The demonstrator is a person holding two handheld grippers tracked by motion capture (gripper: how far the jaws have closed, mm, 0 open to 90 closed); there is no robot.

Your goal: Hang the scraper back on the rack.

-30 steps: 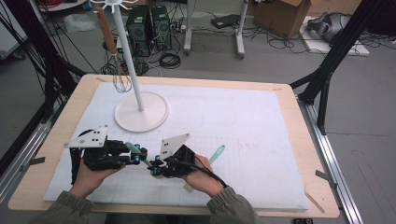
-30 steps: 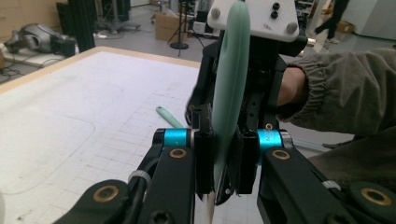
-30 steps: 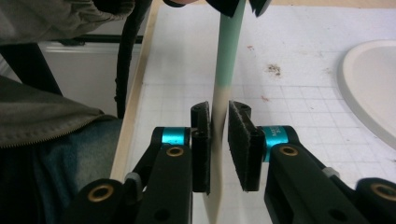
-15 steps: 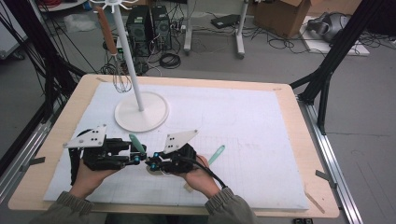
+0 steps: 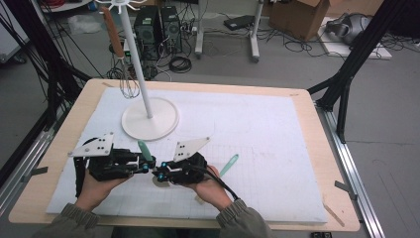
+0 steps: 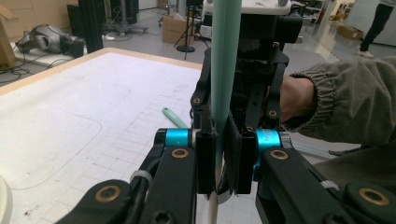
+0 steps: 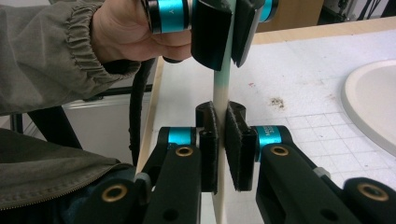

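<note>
**Both grippers clamped on one green-handled utensil**

Left gripper (image 6: 218, 158): jaws pressed onto the utensil (image 5: 144, 149) where its green handle meets the pale shaft, seen close in the left gripper view. Right gripper (image 7: 220, 144): jaws pinch the pale shaft just below. The utensil sits between both grippers above the front of the white mat (image 5: 277, 129), handle tilted upward. A second green utensil (image 5: 229, 164) lies on the mat just right of the right hand. Farther back: white stand (image 5: 150, 118) with a hanging whisk (image 5: 126, 74).
</note>
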